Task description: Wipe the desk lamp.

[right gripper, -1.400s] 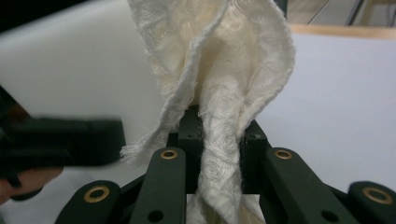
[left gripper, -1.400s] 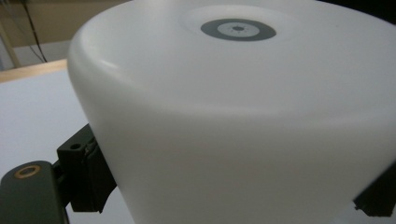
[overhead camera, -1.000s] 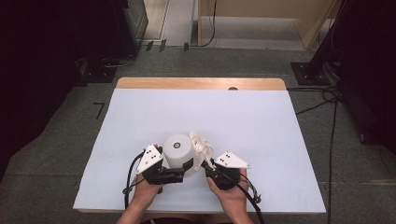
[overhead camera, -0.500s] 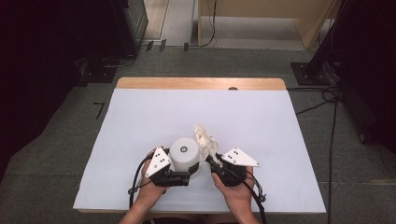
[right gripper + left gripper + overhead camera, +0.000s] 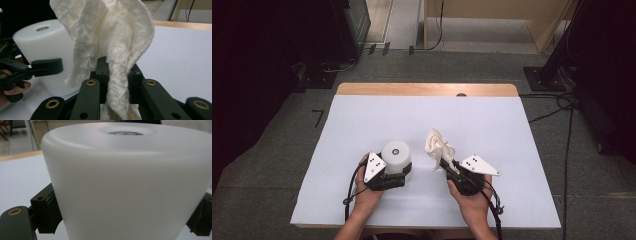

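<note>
A frosted white cup [image 5: 396, 154] stands with its closed end up near the table's front. My left gripper [image 5: 393, 176] is shut on it, a pad on each side of its wall. In the left gripper view the cup [image 5: 130, 185] looms close between the fingers [image 5: 47, 212]. To its right my right gripper [image 5: 446, 164] is shut on a crumpled white paper towel [image 5: 438, 144], which stands up from the jaws. In the right gripper view the towel [image 5: 112, 42] rises from my right gripper [image 5: 117, 80], with the cup [image 5: 42, 47] and the left gripper [image 5: 37, 67] at left.
The white sheet [image 5: 377, 115] covers most of the wooden table [image 5: 422, 89], whose far edge shows. Dark equipment and cables lie on the floor around it. Both hands rest near the table's front edge.
The right gripper has carried the towel rightward, away from the cup it was touching. The left gripper has shifted the cup left and lower.
</note>
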The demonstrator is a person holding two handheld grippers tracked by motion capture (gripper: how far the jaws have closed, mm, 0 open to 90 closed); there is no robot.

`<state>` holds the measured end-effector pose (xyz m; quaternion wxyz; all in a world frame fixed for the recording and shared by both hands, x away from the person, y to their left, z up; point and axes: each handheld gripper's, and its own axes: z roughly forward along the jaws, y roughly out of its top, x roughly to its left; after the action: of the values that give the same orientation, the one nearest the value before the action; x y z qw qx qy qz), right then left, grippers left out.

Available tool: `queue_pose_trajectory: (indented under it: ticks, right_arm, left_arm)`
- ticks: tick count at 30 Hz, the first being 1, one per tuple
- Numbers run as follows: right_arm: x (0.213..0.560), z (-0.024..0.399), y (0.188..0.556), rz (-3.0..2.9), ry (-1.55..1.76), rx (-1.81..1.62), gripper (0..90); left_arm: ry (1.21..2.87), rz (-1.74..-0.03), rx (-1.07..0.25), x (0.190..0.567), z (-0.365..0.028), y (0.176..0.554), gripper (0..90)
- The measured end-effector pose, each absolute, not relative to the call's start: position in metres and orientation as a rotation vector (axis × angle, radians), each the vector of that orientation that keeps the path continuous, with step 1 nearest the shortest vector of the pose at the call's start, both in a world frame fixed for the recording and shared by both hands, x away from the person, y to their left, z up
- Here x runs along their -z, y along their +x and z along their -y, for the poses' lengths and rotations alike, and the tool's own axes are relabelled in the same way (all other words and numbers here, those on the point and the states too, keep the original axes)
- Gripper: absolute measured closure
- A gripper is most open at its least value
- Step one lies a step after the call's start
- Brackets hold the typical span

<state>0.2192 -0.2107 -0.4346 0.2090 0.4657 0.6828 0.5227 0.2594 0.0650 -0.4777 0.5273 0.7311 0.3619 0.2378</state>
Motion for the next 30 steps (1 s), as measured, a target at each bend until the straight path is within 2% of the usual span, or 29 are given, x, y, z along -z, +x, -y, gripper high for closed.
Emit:
queue_pose_trajectory:
  ticks: [11, 16, 18, 21, 23, 26, 30]
  right_arm:
    - [0.436, 0.212, 0.219, -1.905, 1.289, -1.448, 76.9]
    - [0.437, 0.215, 0.221, -1.908, 1.301, -1.448, 76.9]
    - [0.437, 0.216, 0.222, -1.908, 1.301, -1.448, 76.9]
    - [0.438, 0.216, 0.221, -1.910, 1.308, -1.445, 76.8]
    - [0.438, 0.216, 0.221, -1.909, 1.310, -1.445, 76.9]
    - [0.438, 0.216, 0.221, -1.911, 1.309, -1.445, 76.8]
    - [0.437, 0.214, 0.220, -1.910, 1.299, -1.450, 76.8]
  left_arm:
    - [1.761, -0.865, -0.615, 0.485, -0.065, 0.251, 7.2]
    - [1.731, -0.959, -0.690, 0.479, -0.054, 0.241, 1.2]
    - [1.766, -1.004, -0.748, 0.482, -0.045, 0.241, 1.2]
    - [1.760, -1.044, -0.753, 0.484, -0.044, 0.241, 4.0]
    - [1.749, -1.047, -0.741, 0.482, -0.046, 0.241, 7.6]
    - [1.764, -1.024, -0.701, 0.481, -0.051, 0.244, 8.2]
    - [1.726, -0.972, -0.570, 0.472, -0.059, 0.247, 8.3]
